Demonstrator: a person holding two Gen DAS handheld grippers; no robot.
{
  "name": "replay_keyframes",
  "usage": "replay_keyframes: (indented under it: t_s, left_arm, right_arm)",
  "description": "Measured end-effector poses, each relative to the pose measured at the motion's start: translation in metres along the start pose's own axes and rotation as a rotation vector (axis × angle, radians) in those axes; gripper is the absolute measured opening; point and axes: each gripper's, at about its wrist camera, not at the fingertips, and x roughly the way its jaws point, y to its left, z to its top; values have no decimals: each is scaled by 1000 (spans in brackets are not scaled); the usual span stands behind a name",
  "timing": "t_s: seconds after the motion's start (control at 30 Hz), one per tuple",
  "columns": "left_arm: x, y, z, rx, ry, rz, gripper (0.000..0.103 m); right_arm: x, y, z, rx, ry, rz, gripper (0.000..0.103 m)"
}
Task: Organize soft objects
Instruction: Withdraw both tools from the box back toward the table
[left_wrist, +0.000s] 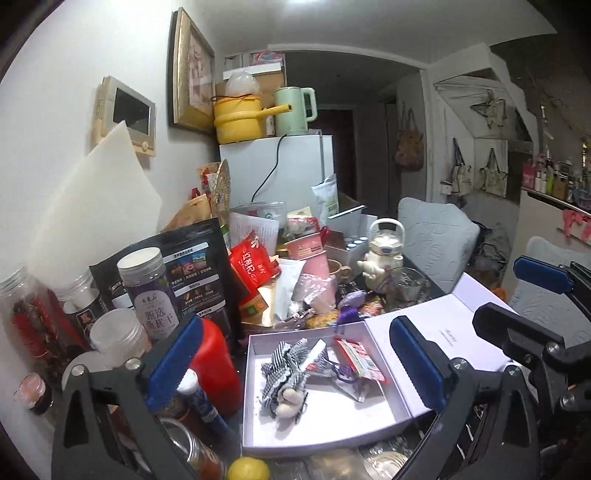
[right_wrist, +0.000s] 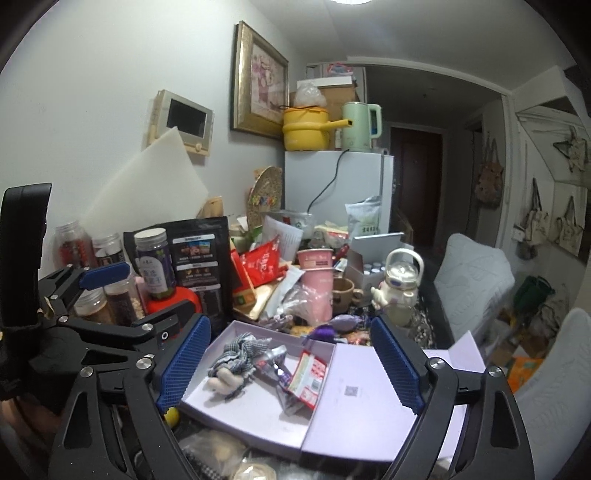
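A shallow white box (left_wrist: 258, 439) (right_wrist: 258, 424) lies open on the cluttered table, its lid (left_wrist: 436, 336) (right_wrist: 373, 402) folded out to the right. Inside lie a grey checked soft toy with cream feet (left_wrist: 286, 373) (right_wrist: 236, 356), a red snack packet (left_wrist: 360, 360) (right_wrist: 308, 373) and a silver foil packet (left_wrist: 351, 384) (right_wrist: 271, 362). My left gripper (left_wrist: 295, 369) is open and empty, its blue pads either side of the box. My right gripper (right_wrist: 291, 363) is open and empty above the same box. A purple soft item (left_wrist: 351, 301) (right_wrist: 343, 323) lies behind the box.
Jars (left_wrist: 151, 291), a black pouch (left_wrist: 195, 266), a red container (left_wrist: 214, 369), red bags (left_wrist: 253, 266), pink cups (right_wrist: 316, 284), a cream kettle toy (right_wrist: 399, 284) and a glass (left_wrist: 408, 284) crowd the table. A fridge (right_wrist: 340, 192) stands behind. Grey cushioned chairs (right_wrist: 472, 284) are at right.
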Motion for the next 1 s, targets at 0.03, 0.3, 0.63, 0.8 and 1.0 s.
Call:
replay_keyframes:
  t_s: [0.03,0.3,0.63,0.8,1.0]
  left_arm:
    - [-4,-1,-1,3,-3,1,102]
    - [-39,-6,-18,10,19,-65,102]
    - [-66,2,-45,-4,67,-97,102]
    - [-70,5,-61,-9,101,-107,102]
    - [-73,6,-86,-18,144,-140,102]
  right_arm:
    - [-4,0,-2,-1,0,-1,90]
    - [-34,1,-24,35,41,-23,91]
    - [-64,12,-55,53,86,-30,91]
    - [-68,16,-76,75,124,-27,91]
    - [-63,25,-103,92,182,-11,91]
